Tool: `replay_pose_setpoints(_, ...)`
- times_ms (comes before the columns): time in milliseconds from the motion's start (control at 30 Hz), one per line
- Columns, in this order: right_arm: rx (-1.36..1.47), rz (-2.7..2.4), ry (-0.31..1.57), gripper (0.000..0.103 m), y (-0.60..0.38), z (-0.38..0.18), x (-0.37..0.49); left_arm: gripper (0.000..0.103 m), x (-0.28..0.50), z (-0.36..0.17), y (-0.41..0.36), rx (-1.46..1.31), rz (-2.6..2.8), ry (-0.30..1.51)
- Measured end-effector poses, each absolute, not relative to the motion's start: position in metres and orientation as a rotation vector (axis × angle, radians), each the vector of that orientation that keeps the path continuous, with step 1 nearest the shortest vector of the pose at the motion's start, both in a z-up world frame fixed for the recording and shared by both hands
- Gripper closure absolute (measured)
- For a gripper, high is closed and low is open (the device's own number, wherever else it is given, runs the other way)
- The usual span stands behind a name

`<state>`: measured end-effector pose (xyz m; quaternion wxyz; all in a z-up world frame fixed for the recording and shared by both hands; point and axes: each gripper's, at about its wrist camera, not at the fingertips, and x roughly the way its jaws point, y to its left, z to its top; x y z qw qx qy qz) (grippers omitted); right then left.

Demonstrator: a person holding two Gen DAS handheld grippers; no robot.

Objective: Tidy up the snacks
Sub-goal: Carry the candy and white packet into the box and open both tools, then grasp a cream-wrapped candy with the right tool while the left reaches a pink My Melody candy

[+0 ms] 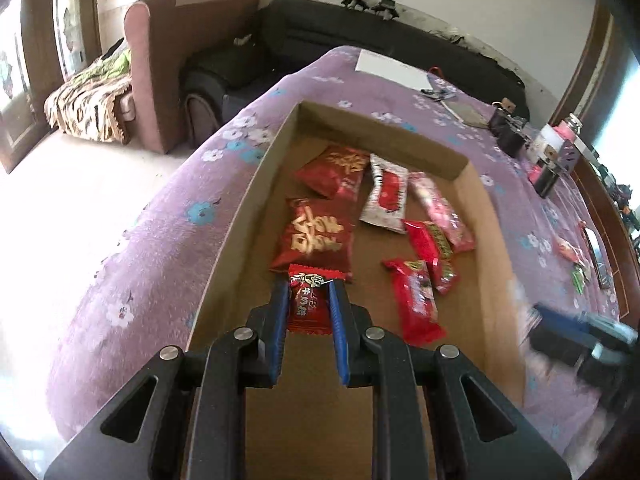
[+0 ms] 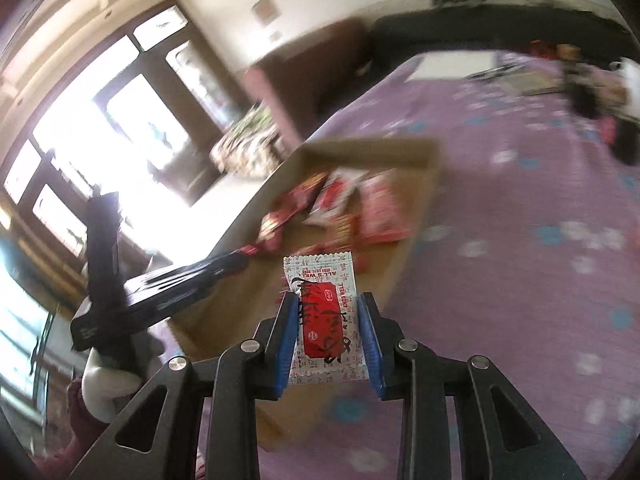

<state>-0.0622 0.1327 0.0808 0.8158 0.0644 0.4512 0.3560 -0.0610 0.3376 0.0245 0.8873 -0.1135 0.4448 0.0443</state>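
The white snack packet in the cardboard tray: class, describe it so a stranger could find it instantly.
Start at the shallow cardboard tray on the purple flowered cloth. Among the packets lying in it, look toward the far end, between a red pouch with gold characters and a long pink packet. The white snack packet is the only white one there, with a red panel down its middle.

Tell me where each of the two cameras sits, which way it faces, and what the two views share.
Left wrist: rides the left gripper, looking down its fingers into the cardboard box of snacks; the fingers pinch a small red packet.
Right wrist: rides the right gripper, beside the box over the purple floral cloth, facing the windows; it holds a white and red packet. A gloved hand shows at lower left.
Shared: the box, the cloth, and the left gripper, seen from the side in the right view.
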Motion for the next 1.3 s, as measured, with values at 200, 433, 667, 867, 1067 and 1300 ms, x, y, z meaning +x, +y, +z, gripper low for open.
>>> replay_pose_setpoints(200,0.047,0.806,1.022,0.073,0.188,0.061,-0.066,0.082,-0.059,0.023,0.350,-0.285,0.087,0.922)
replay_pose_setpoints(433,0.002,0.814,1.039,0.070,0.218,0.048,-0.064,0.061,-0.074,0.037,0.362,-0.348,0.070,0.880)
replay_pose_setpoints(667,0.023,0.823,1.010,0.065,0.214,0.057,-0.072,0.050,-0.102,0.066,0.364,-0.412,0.066,0.784)
replay_pose_setpoints(867,0.083,0.790,0.925,0.062,0.170,0.084,-0.082,0.044,-0.117,0.083,0.345,-0.434,0.029,0.743)
replay_pose_setpoints(1067,0.156,0.656,0.865,0.059,0.081,0.094,-0.078,0.044,-0.130,0.089,0.310,-0.422,-0.036,0.740)
replay_pose_setpoints(1300,0.275,0.215,0.789,0.056,-0.078,0.086,-0.028,0.044,-0.138,0.084,0.269,-0.392,-0.128,0.766)
